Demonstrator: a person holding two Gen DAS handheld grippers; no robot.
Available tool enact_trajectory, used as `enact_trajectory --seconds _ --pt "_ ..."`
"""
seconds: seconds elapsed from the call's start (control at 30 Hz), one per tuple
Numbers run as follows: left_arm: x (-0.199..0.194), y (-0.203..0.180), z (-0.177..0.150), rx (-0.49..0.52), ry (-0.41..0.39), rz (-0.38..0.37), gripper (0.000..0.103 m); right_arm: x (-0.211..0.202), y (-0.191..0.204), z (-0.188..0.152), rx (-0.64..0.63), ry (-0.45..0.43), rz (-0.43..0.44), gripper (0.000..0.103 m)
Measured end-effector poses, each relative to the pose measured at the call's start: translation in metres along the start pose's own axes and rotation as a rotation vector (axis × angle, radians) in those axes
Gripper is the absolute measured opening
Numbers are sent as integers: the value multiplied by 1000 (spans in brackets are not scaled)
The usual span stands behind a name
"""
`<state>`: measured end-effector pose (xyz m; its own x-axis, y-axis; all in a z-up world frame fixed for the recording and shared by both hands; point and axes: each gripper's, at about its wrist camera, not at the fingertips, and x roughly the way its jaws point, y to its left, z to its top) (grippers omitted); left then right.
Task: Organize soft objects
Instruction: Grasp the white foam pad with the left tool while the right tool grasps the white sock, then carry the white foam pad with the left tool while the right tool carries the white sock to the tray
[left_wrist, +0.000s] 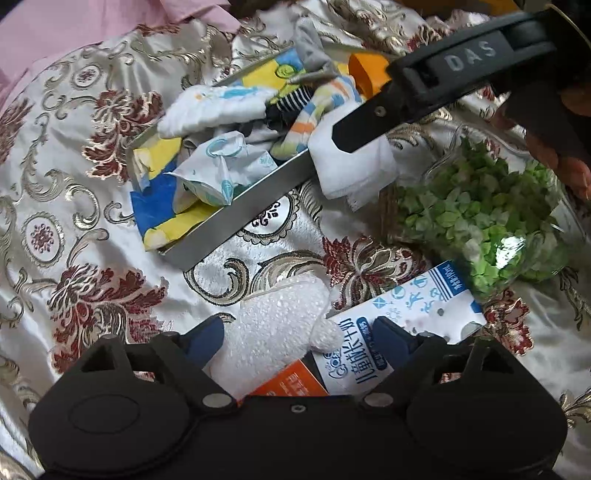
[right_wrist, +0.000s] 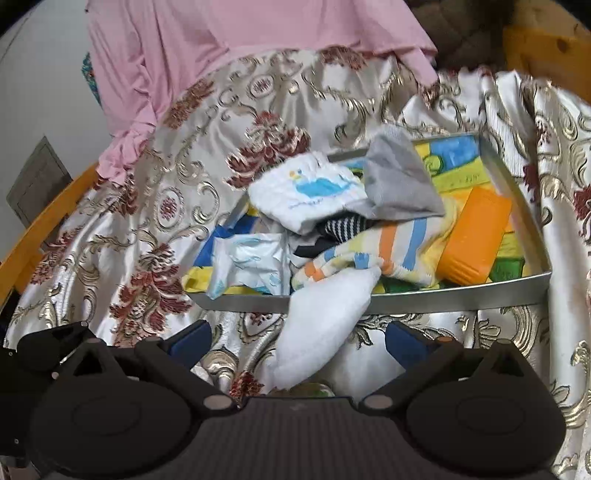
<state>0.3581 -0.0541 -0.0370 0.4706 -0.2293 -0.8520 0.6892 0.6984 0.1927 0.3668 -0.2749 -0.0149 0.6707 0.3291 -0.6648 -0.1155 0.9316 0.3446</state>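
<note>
A metal tray (left_wrist: 236, 214) (right_wrist: 413, 301) on the patterned cloth holds several socks, a crumpled tissue pack (left_wrist: 218, 166) (right_wrist: 251, 266) and an orange pack (right_wrist: 476, 236). A white cloth (right_wrist: 325, 321) (left_wrist: 354, 166) hangs over the tray's near rim. My right gripper (right_wrist: 297, 339) is open, jaws either side of this cloth's lower end, not touching it. In the left wrist view the right gripper's finger (left_wrist: 424, 88) reaches over the tray. My left gripper (left_wrist: 299, 336) is open over a white fuzzy sock (left_wrist: 280, 325) and a milk carton (left_wrist: 399, 325).
A clear bag of green bits (left_wrist: 480, 214) lies right of the tray. A pink garment (right_wrist: 221, 44) lies at the far side. A wooden bed frame (right_wrist: 40, 221) edges the cloth on the left.
</note>
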Motion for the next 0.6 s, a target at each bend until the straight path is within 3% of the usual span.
enact_trajectory --seconds 0.23,0.47,0.6 --pt "6 5 17 75 53 14 87 18 -5 7 47 36 9 98" --pt "16 5 32 -41 95 65 86 27 -8 13 71 44 41 96" --pt "27 -7 45 -74 173 122 80 33 -11 16 92 61 63 94"
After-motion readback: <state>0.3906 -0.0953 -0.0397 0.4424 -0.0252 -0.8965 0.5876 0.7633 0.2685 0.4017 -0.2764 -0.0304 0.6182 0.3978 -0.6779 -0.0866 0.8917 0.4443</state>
